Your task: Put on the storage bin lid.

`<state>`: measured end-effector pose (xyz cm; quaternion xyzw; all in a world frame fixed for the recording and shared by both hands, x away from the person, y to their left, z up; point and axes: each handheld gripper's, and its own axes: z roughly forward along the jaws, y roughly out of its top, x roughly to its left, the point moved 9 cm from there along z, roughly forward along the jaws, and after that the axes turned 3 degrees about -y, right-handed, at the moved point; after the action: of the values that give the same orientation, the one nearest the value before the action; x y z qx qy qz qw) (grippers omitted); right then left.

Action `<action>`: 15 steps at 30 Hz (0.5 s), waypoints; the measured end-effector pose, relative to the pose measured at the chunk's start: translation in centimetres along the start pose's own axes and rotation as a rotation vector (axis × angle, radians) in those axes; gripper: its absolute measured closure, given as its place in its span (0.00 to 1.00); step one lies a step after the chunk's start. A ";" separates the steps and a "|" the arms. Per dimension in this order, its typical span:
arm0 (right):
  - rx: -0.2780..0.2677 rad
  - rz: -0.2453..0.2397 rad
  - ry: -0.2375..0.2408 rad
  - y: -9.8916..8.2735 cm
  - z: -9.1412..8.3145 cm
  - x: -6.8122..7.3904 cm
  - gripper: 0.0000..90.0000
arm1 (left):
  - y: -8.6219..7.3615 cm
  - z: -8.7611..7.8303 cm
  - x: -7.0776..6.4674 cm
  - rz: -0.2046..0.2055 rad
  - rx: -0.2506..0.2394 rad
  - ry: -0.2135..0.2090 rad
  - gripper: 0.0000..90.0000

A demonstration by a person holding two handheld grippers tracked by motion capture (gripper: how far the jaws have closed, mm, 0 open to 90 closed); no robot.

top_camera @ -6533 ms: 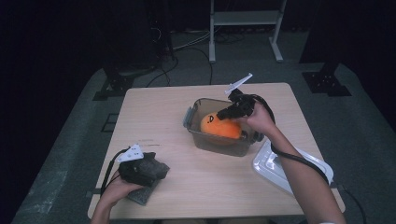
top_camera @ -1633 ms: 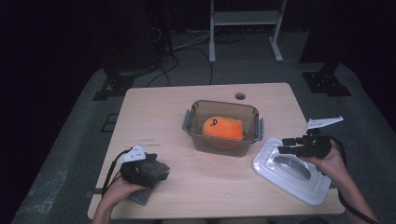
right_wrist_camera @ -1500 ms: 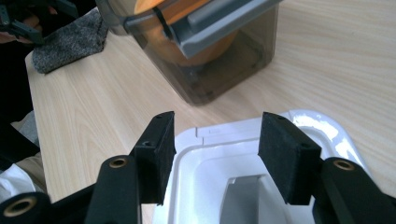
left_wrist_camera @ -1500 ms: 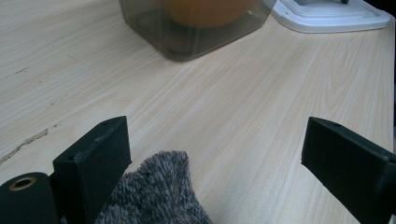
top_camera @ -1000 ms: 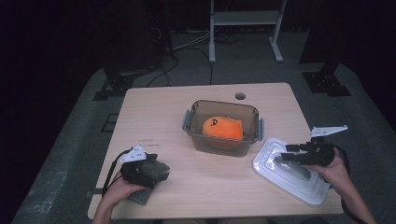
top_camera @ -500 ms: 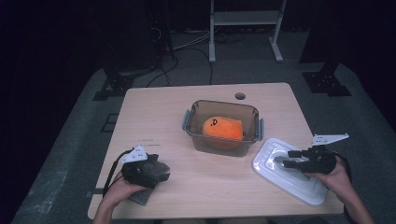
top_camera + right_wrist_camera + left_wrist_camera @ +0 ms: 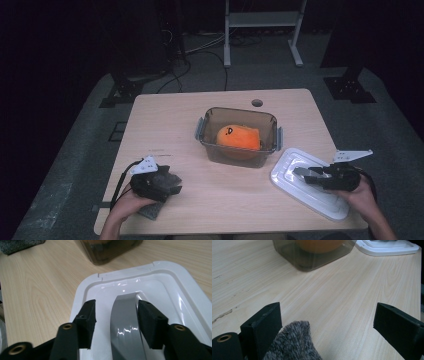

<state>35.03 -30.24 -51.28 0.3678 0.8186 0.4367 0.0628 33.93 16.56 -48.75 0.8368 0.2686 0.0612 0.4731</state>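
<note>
Right claw (image 7: 306, 175) lowered onto lid (image 7: 295, 162), jaws closing around handle (image 7: 126, 322) (one gap remains).

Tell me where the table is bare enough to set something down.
The table's far left stretch, beyond the left gripper and left of the tub, is bare; so is the near middle between the left gripper and the lid. The right side is crowded: lid with right gripper at its handle.

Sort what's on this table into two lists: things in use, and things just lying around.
In use:
white plastic lid with grey handle
right gripper, jaws astride the handle
clear plastic box
orange plush toy inside it

Lying about:
grey fuzzy cloth by the left gripper
</note>
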 end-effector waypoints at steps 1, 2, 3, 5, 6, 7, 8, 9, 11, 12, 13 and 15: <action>0.005 0.001 -0.005 -0.1 0.0 0.0 0.60 | 0.0 0.0 0.0 0.000 0.000 0.000 0.08; 0.009 0.003 -0.008 -0.2 0.0 0.0 0.62 | 0.0 0.0 0.0 -0.001 0.002 -0.001 0.08; 0.011 0.004 -0.010 -0.3 0.0 0.0 0.63 | 0.0 0.0 0.0 0.000 0.003 -0.001 0.08; 0.019 -0.005 -0.021 -0.4 0.1 0.0 0.65 | 0.0 0.0 0.0 0.000 0.002 -0.003 0.08; 0.020 -0.008 -0.022 -0.4 0.1 0.0 0.68 | 0.0 0.0 0.0 0.000 0.003 -0.003 0.08; 0.021 -0.012 -0.024 -0.4 0.1 0.0 0.70 | 0.0 0.0 0.0 0.000 0.003 -0.003 0.08; 0.023 -0.017 -0.025 -0.4 0.1 0.0 0.70 | 0.0 0.0 0.0 0.000 0.004 -0.003 0.08; 0.023 -0.016 -0.024 -0.4 0.1 0.1 0.71 | 0.0 0.0 0.0 0.000 0.003 -0.003 0.08; 0.027 -0.018 -0.025 -0.4 0.1 0.1 0.72 | 0.0 0.0 0.0 0.000 0.003 -0.002 0.08; 0.029 -0.020 -0.026 -0.4 0.1 0.1 0.72 | 0.0 0.0 0.0 -0.001 -0.001 -0.002 0.08; 0.028 -0.022 -0.027 -0.4 0.1 0.1 0.72 | 0.0 -0.1 0.0 -0.001 -0.001 -0.002 0.08; 0.030 -0.028 -0.025 -0.4 0.1 0.1 0.73 | 0.0 -0.1 0.1 -0.002 -0.002 -0.002 0.08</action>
<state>34.75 -30.23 -51.64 0.3628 0.8292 0.4187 0.0736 33.94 16.66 -48.73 0.8361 0.2690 0.0600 0.4744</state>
